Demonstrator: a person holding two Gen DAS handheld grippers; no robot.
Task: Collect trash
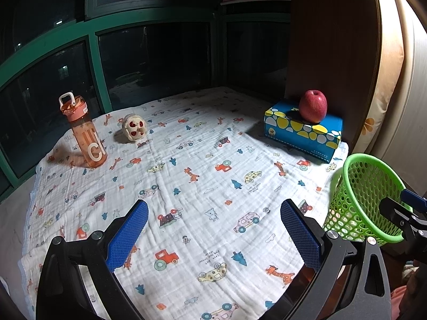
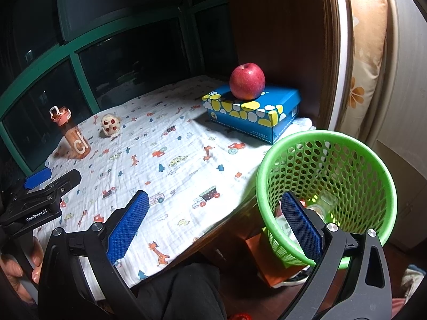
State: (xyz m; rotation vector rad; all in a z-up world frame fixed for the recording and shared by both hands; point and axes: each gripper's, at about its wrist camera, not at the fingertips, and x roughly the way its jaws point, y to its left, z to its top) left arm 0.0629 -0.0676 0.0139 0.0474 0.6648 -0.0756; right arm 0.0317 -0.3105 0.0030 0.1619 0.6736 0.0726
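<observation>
A green mesh basket (image 2: 331,165) stands off the table's right edge; pale wrappers lie in its bottom (image 2: 317,208). It shows at the right in the left wrist view (image 1: 365,186). My left gripper (image 1: 213,229) is open and empty above the patterned cloth (image 1: 202,160). My right gripper (image 2: 213,221) is open and empty, its right finger over the basket's near rim. The left gripper also shows at the left in the right wrist view (image 2: 40,184).
A pink water bottle (image 1: 85,133) and a small skull-like toy (image 1: 134,127) stand at the far left. A red apple (image 1: 312,106) sits on a blue tissue box (image 1: 301,130) at the far right. Dark windows lie behind, a wooden panel at the right.
</observation>
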